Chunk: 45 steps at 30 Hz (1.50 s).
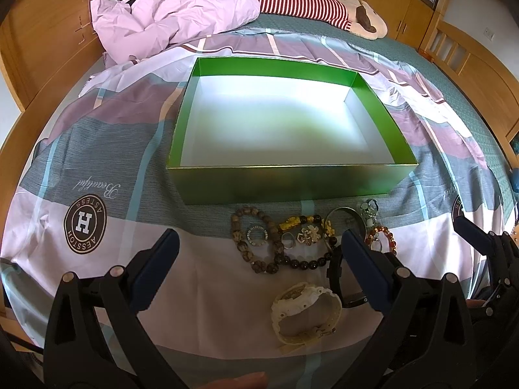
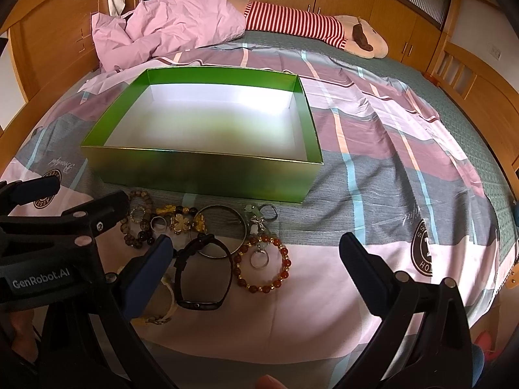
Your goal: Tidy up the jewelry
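Note:
An open green box (image 1: 285, 186) with a white, empty inside stands on the bed; it also shows in the right wrist view (image 2: 201, 175). In front of it lies jewelry: a brown bead bracelet (image 1: 240, 246), a dark bead bracelet with gold charms (image 1: 305, 262), a white watch (image 1: 308, 311), a black watch (image 2: 202, 275), a metal bangle (image 2: 220, 235), an amber bead bracelet (image 2: 262, 265) around a ring (image 2: 259, 258). My left gripper (image 1: 261, 243) is open above the pile. My right gripper (image 2: 256, 248) is open over the amber bracelet.
A patterned bedsheet (image 1: 97, 168) covers the bed. A pink duvet (image 1: 168, 9) and a striped plush toy (image 1: 324, 6) lie at the far end. Wooden bed frame and cabinets (image 2: 480, 90) surround the bed.

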Each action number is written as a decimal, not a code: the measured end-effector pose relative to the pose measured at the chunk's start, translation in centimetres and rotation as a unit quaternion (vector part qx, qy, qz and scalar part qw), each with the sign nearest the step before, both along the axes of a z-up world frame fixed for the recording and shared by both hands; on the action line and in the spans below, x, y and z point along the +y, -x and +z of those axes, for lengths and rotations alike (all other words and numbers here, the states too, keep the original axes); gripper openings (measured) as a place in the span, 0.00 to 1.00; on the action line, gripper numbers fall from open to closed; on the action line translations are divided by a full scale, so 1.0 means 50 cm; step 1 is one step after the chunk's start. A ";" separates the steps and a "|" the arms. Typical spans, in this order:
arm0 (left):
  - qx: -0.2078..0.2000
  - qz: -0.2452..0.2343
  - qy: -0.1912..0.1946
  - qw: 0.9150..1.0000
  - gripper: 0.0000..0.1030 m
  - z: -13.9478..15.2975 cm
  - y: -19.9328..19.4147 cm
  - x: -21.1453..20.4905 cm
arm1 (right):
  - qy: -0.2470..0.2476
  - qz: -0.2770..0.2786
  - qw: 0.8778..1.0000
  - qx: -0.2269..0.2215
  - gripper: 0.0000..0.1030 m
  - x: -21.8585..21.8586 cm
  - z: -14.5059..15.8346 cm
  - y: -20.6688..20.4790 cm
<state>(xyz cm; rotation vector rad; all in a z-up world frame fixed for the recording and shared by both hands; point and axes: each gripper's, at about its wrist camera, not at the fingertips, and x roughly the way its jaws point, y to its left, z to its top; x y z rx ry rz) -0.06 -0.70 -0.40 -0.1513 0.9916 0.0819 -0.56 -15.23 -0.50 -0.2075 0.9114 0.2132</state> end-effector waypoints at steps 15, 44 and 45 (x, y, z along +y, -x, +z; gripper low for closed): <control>0.004 -0.001 -0.003 1.000 0.96 -0.005 0.000 -0.005 | 0.000 0.002 1.000 0.003 0.98 0.004 -0.003 -0.001; 0.009 -0.003 -0.004 1.000 0.96 -0.006 -0.002 -0.002 | 0.000 0.004 1.000 0.004 0.98 0.006 -0.003 0.004; 0.009 -0.003 -0.004 1.000 0.96 -0.007 -0.002 -0.002 | 0.000 0.004 1.000 0.004 0.98 0.006 -0.002 0.004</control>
